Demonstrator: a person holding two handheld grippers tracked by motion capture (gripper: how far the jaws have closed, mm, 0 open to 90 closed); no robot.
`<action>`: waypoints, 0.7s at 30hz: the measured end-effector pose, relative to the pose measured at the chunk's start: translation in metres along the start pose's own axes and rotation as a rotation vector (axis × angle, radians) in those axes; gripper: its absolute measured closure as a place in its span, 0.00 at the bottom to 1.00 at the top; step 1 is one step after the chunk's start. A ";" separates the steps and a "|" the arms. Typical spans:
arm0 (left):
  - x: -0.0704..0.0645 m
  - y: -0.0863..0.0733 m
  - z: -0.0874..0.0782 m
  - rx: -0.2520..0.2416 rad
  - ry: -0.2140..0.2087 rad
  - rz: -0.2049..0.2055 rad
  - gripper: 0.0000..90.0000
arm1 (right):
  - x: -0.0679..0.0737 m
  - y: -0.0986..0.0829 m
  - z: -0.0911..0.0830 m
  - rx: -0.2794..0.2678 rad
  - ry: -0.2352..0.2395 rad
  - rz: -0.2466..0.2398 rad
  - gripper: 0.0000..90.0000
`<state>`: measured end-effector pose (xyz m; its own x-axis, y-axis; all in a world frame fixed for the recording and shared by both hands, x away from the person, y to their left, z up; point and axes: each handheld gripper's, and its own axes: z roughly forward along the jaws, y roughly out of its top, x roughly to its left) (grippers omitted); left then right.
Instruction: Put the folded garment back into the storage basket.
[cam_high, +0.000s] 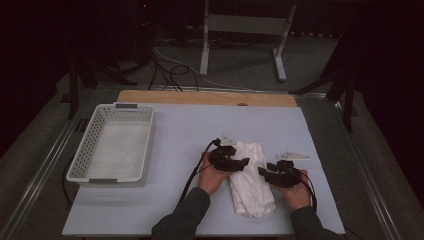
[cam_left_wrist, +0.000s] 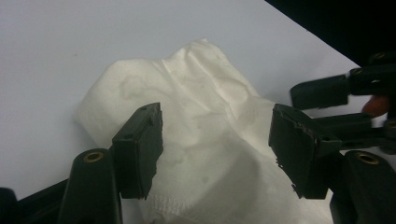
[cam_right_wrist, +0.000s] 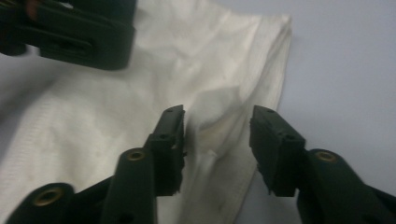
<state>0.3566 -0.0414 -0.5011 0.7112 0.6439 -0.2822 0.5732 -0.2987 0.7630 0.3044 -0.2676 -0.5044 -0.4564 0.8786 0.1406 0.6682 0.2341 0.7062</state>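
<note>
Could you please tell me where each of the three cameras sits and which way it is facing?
High view: above the person's side of the table, looking forward and down at the white cloth and basket; forearms, hands, left gripper and right gripper show.
Left gripper view: on the left gripper, looking along its open jaws over the cloth; the other gripper shows beyond.
Right gripper view: on the right gripper, jaws open astride a raised fold.
All three views share the cloth.

Table (cam_high: 180, 210): your pale blue top.
Basket (cam_high: 114, 145): at nine o'clock.
Cloth (cam_high: 251, 180): white, crumpled, toward five o'clock.
</note>
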 end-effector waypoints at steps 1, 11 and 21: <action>0.000 0.000 0.000 0.000 0.000 0.000 0.40 | 0.000 0.000 0.000 0.000 0.000 0.000 0.64; -0.001 -0.001 0.001 0.007 -0.001 0.008 0.40 | 0.002 0.001 0.004 0.048 0.029 0.011 0.95; -0.004 -0.003 0.003 0.018 0.008 0.022 0.40 | 0.002 0.000 -0.011 0.009 0.009 0.005 0.96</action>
<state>0.3528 -0.0452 -0.5043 0.7207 0.6423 -0.2610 0.5648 -0.3257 0.7582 0.2968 -0.2701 -0.4966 -0.4585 0.8759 0.1500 0.6756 0.2340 0.6992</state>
